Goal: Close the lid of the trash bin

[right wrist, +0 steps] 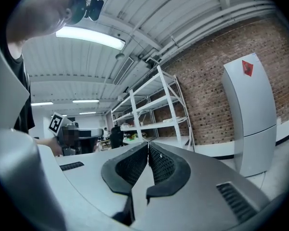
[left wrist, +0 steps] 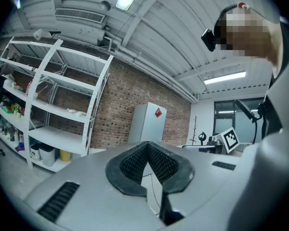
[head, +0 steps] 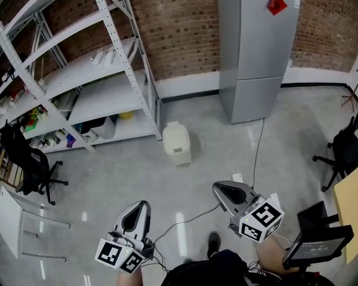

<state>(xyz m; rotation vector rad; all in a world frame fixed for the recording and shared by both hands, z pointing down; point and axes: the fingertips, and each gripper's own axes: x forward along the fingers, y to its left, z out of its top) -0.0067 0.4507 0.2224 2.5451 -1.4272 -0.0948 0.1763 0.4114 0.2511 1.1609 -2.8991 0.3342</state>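
Observation:
In the head view a small cream trash bin [head: 176, 143] stands on the grey floor, just off the corner of the white shelf rack. Its lid [head: 174, 129] seems to lie flat on top. My left gripper [head: 138, 210] hovers low in the picture, well short of the bin, its jaws pressed together with nothing between them. My right gripper [head: 222, 189] is at the lower right, also far from the bin, shut and empty. Each gripper view, left gripper [left wrist: 147, 147] and right gripper [right wrist: 148, 146], shows ribbed pads meeting at the tip. The bin cannot be made out in either.
A white metal shelf rack [head: 89, 70] with stored items fills the left. A grey fridge [head: 256, 46] stands against the brick wall. Black office chairs [head: 30, 162] [head: 346, 148] flank the floor. A cable [head: 253, 151] runs across it. A wooden table [head: 355, 210] is at the right.

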